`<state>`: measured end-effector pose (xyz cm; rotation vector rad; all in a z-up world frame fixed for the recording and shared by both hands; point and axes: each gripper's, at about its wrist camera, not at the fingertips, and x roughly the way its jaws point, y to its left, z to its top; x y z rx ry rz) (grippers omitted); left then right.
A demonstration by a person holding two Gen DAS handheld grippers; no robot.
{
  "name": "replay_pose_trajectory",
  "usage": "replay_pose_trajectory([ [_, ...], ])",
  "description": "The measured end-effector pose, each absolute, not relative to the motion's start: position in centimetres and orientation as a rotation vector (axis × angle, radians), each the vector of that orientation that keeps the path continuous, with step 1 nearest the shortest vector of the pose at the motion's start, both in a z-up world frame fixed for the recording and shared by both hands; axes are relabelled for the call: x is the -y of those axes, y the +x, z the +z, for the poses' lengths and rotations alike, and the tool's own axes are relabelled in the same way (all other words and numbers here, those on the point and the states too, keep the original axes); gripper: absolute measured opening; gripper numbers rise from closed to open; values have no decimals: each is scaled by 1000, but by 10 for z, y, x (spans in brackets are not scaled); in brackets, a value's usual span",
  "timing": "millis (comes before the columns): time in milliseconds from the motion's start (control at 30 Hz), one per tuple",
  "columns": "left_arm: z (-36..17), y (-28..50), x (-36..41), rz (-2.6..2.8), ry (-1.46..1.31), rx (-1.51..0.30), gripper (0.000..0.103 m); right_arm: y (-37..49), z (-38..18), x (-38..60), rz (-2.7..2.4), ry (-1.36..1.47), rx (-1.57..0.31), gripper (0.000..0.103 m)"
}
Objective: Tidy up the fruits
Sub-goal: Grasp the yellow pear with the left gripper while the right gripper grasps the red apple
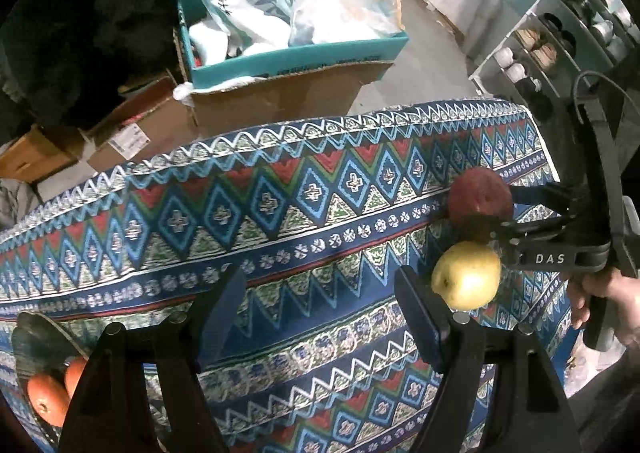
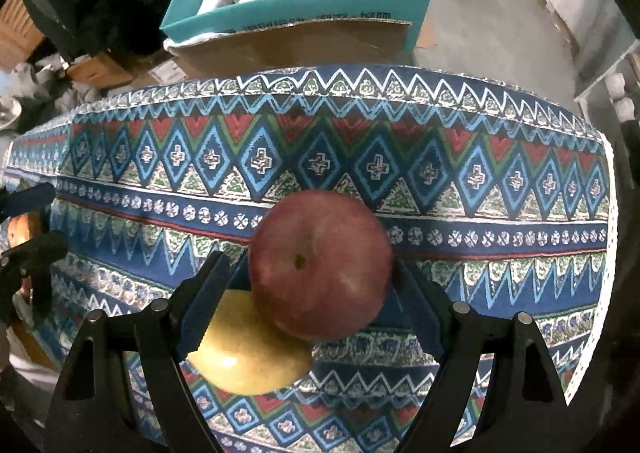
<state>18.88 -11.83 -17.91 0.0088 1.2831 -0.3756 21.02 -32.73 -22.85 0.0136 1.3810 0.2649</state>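
right tool [image 2: 316,285]: red apple [image 2: 320,263] is held between the two blue pads, jaws parted about halfway and pressed on its sides; tool is pointed steeply down over the counter [image 2: 480,181]
right tool, left wrist view: seen at 3 o'clock [image 1: 486,213], red apple [image 1: 480,201] at its tip, gripped by a hand [image 1: 608,301] at the frame edge
left tool [image 1: 320,301]: jaws stand about half open, nothing is held between the pads; only patterned cloth is seen in the gap
left tool, right wrist view: a dark part [image 2: 28,253] is seen at 9 o'clock, state cannot be told from there
red apple: placed right of centre on the counter side, just above the yellow fruit; whether it rests on the cloth or is lifted cannot be told
yellow apple [image 1: 466,275]: lies on the cloth at 4 o'clock of the left wrist view, just outside the left tool's right finger [image 1: 416,313]; in the right wrist view [image 2: 248,349] it is partly covered by the red apple, at 7 o'clock of it
oranges [image 1: 48,397]: seen at 8 o'clock in the left wrist view, in a dark plate [image 1: 32,337], partly hidden by the tool
counter cover: blue, red and white zigzag cloth
background: teal box [image 1: 296,53] with bags on a cardboard box [image 1: 280,97] at 12 o'clock beyond the counter edge; shelf with jars [image 1: 560,37] at 2 o'clock
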Motion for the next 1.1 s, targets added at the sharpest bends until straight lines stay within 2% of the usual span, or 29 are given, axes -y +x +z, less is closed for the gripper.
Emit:
replay_pose_trajectory([
  [167,-191,191,128,-379,-2,-1303,78,217,-237,324,259,-2,-1385,81],
  [233,-194,192,131,-385,-9,-1311,78,219,-238,322,244,-23,-1382,76],
  [600,-192,185,157,-431,-52,-1317,78,201,-221,354,240,29,-1319,74],
  [967,-194,164,215,-525,-1,-1324,78,162,-199,398,193,137,-1292,74],
  [1100,-198,158,234,-551,34,-1326,82,144,-194,413,173,149,-1290,74],
])
